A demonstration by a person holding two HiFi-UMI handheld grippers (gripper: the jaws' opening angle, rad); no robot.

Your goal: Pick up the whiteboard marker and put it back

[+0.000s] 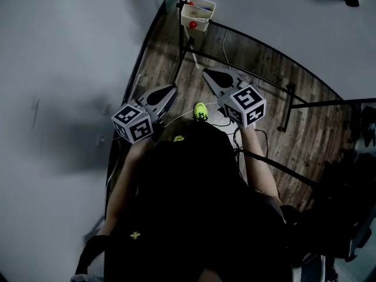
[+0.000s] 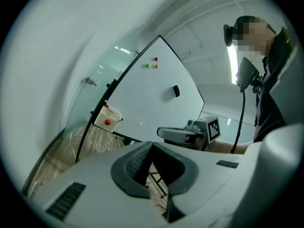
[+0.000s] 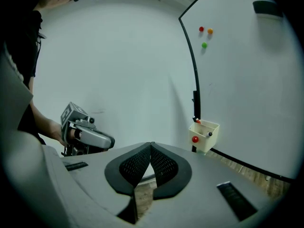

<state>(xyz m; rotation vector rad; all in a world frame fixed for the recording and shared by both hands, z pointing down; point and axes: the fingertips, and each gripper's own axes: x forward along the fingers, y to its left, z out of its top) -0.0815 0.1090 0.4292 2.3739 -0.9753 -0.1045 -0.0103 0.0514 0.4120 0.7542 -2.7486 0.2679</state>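
Note:
A small white holder box [image 1: 198, 12] [image 2: 107, 118] [image 3: 204, 134] hangs at the lower corner of the whiteboard [image 2: 152, 99] [image 3: 247, 80]. Marker ends [image 3: 197, 121] stick out of it, and a red round magnet [image 3: 194, 139] sits on its front. My left gripper [image 1: 171, 90] [image 2: 152, 144] is shut with nothing in it. My right gripper [image 1: 207, 73] [image 3: 151, 145] is also shut and empty. Both are held level in front of me, side by side, well short of the box. No marker is held.
A black eraser [image 2: 176, 90] and red, orange and green magnets [image 3: 204, 45] are on the board. The board's black stand legs [image 1: 288, 107] and a white cable [image 1: 187, 113] lie on the wood floor. A grey wall [image 1: 59, 98] runs along the left. My green shoe [image 1: 201, 111] shows below.

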